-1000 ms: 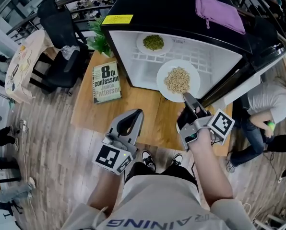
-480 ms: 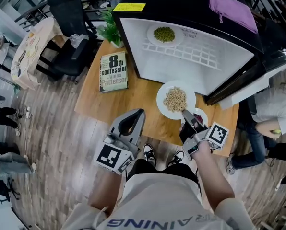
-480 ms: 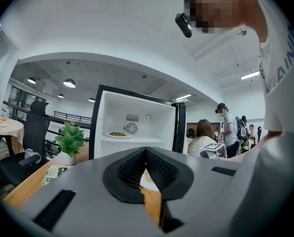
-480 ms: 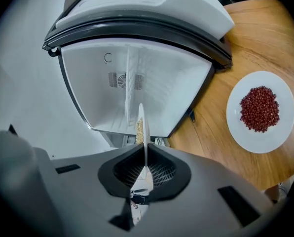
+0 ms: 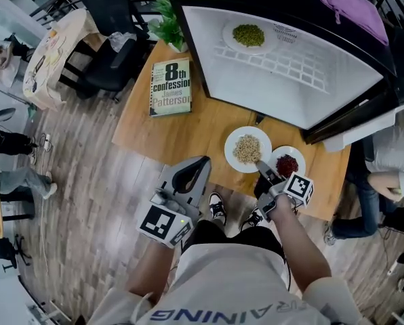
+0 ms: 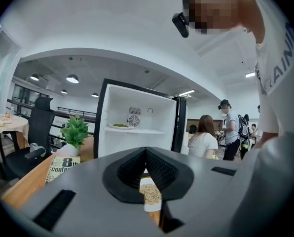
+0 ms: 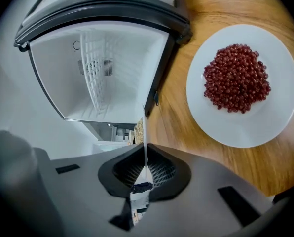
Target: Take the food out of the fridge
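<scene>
A white plate of beige grains (image 5: 247, 149) is low over the wooden table (image 5: 195, 131) in front of the open fridge (image 5: 290, 73). My right gripper (image 5: 262, 168) is shut on its near rim. In the right gripper view that rim (image 7: 144, 132) runs edge-on as a thin white line between the jaws of my right gripper (image 7: 145, 154). Right beside it sits a plate of red beans (image 5: 287, 164) (image 7: 243, 83). A plate of green food (image 5: 249, 35) (image 6: 120, 126) stays on the fridge shelf. My left gripper (image 5: 192, 170) (image 6: 146, 154) hangs shut and empty at the table's near edge.
A book (image 5: 171, 87) lies on the table's left part, with a potted plant (image 5: 168, 20) behind it. A purple bag (image 5: 351, 9) rests on top of the fridge. A black office chair (image 5: 110, 26) stands at the left. People are at the right (image 6: 203, 137).
My right gripper has carried the grain plate out of the fridge and down to the table, next to the red bean plate. The left gripper has shifted only a little.
</scene>
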`<state>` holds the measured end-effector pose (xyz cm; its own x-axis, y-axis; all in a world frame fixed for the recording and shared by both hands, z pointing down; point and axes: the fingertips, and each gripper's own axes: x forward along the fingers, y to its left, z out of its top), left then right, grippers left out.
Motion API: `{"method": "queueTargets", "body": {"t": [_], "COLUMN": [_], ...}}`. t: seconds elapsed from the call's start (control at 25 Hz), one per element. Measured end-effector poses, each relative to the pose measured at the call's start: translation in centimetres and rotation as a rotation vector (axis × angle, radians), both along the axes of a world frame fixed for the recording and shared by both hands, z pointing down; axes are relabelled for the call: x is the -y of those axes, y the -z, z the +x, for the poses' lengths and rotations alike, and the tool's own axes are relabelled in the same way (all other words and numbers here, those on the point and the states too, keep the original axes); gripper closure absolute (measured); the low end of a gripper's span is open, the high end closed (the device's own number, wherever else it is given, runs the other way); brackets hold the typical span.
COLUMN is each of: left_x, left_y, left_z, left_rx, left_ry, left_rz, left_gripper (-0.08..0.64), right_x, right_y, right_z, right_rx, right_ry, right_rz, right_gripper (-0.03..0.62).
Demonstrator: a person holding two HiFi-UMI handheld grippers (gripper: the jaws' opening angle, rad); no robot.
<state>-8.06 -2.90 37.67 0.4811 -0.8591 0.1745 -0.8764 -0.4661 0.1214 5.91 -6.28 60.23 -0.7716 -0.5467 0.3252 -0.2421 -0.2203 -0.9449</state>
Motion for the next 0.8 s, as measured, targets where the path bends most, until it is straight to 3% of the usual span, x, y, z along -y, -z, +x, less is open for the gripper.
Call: {"method": "queueTargets", "body": {"t": [0.8], "left_x": [-0.2], "left_y": [-1.3], "left_z": [0.0], "left_rx": [-0.002], "left_ry": [-0.034], "left_rz": [-0.029], "left_gripper": [0.552], "right_x": [-1.4], "right_y": [-5.2], "right_z": [-1.0], "right_rx": [-0.101], "right_ry": [0.009], "right_rz": [-0.067], "right_gripper": [0.558]}}
